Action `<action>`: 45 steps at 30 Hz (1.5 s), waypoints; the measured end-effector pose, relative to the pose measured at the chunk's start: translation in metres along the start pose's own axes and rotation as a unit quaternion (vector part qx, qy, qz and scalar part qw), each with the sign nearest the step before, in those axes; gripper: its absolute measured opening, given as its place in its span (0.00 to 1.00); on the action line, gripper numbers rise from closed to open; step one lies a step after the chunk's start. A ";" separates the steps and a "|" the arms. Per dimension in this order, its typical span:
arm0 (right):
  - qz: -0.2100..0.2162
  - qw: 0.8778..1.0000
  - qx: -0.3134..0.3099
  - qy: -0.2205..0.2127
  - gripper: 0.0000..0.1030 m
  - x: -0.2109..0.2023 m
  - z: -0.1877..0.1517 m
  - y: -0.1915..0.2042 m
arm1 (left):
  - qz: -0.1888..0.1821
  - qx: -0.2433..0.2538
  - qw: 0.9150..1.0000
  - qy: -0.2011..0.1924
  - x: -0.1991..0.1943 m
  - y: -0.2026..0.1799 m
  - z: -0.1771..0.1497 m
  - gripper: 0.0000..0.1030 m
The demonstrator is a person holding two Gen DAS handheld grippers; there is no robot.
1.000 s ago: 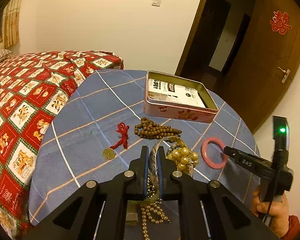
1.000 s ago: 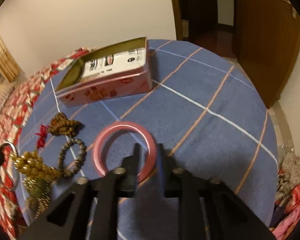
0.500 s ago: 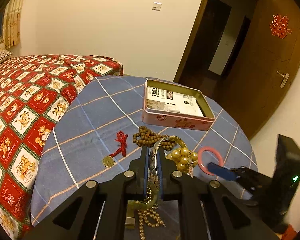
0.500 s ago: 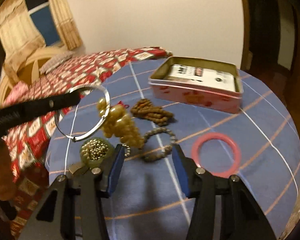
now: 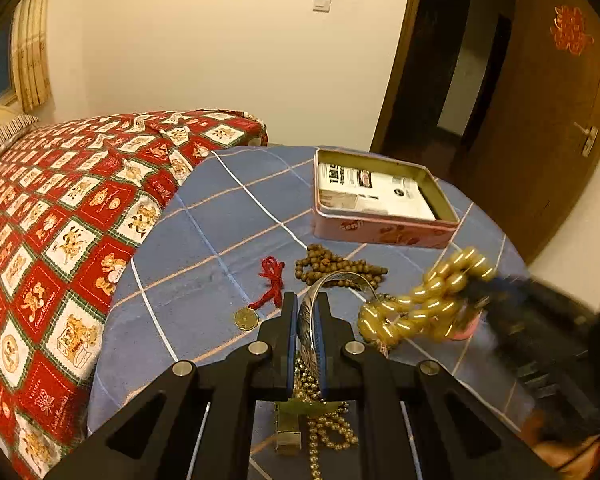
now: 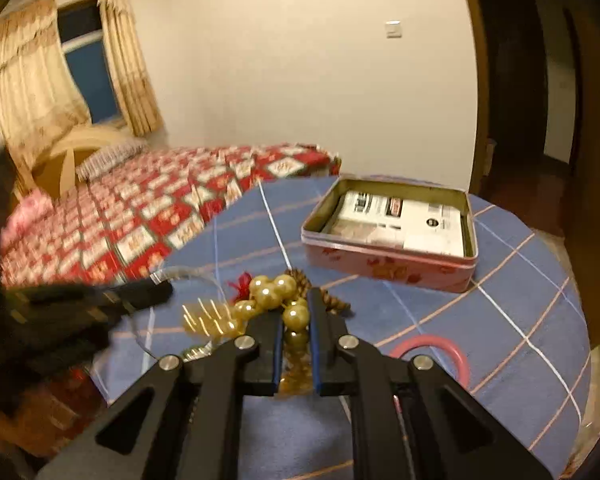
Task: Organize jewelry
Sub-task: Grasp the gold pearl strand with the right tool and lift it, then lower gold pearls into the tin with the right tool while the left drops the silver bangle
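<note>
Blue checked table point(image 5: 204, 240) is carrying the open pink tin point(image 6: 388, 268) toward its far edge. Left gripper point(image 5: 307, 316) is clamping the silver bangle point(image 5: 332, 280) above the table's near edge. Right gripper point(image 6: 296, 320) is pinching the yellow bead bracelet point(image 6: 272, 292), lifted, motion-blurred.

Glossy, translucent amber beads point(image 6: 296, 314) on a strand, catching highlights. Polished, engraved silver metal on the bangle point(image 5: 309, 320). Matt brown wooden beads point(image 5: 332, 266). Smooth pink gloss on the ring point(image 6: 458, 354). Painted metal tin point(image 5: 380, 232), dull brassy inside. Woven checked cloth point(image 5: 204, 248) on the table. Matt black plastic fingers point(image 6: 270, 344).
</note>
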State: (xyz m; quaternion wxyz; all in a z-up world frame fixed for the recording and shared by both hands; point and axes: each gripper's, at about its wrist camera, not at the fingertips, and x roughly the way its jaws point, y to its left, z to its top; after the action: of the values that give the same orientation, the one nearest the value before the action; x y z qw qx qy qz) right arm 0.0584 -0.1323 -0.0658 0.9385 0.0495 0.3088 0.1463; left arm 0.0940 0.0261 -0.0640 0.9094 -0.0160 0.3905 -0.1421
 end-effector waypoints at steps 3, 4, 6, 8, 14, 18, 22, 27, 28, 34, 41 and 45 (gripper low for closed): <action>0.041 0.999 0.016 -0.011 0.13 -0.010 0.010 -0.001 | -0.004 -0.009 1.000 0.007 0.008 0.000 -0.002 0.07; 0.044 0.999 0.017 -0.020 0.13 -0.015 0.016 0.000 | 0.003 -0.007 1.000 0.009 0.011 -0.001 -0.002 0.07; 0.047 0.998 0.024 -0.030 0.13 -0.021 0.025 -0.002 | 0.010 -0.009 1.000 0.011 0.014 -0.001 -0.003 0.07; 0.047 0.998 0.038 -0.035 0.13 -0.025 0.036 -0.010 | 0.001 -0.017 1.000 0.010 0.014 0.003 -0.003 0.07; -0.004 0.997 0.065 -0.045 0.13 -0.025 0.056 -0.049 | -0.024 -0.033 0.999 -0.019 0.012 0.007 0.016 0.07; -0.036 0.995 0.083 -0.049 0.13 -0.016 0.073 -0.073 | -0.042 -0.036 0.998 -0.040 0.017 0.006 0.042 0.07; -0.058 0.992 0.096 -0.058 0.13 -0.002 0.094 -0.091 | -0.047 -0.018 0.997 -0.061 0.034 -0.006 0.080 0.07; -0.077 0.990 0.109 -0.050 0.13 0.029 0.110 -0.110 | -0.057 -0.016 0.996 -0.063 0.069 -0.018 0.118 0.07; -0.081 0.990 0.111 -0.046 0.13 0.036 0.111 -0.113 | -0.057 -0.015 0.996 -0.062 0.074 -0.020 0.121 0.07; -0.099 0.987 0.125 -0.013 0.13 0.074 0.110 -0.132 | -0.052 -0.007 0.998 -0.029 0.125 -0.033 0.141 0.07; -0.104 0.984 0.136 0.049 0.13 0.117 0.101 -0.154 | -0.045 0.005 0.999 0.026 0.184 -0.049 0.141 0.07; -0.101 0.982 0.144 0.071 0.13 0.128 0.093 -0.164 | -0.033 0.018 0.998 0.049 0.204 -0.056 0.139 0.07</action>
State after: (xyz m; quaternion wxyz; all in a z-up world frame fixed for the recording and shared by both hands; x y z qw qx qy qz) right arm 0.2514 -0.2496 -0.0931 0.9071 0.1426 0.3960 0.0080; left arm 0.3127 -0.0940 -0.1038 0.8840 -0.0052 0.4317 -0.1793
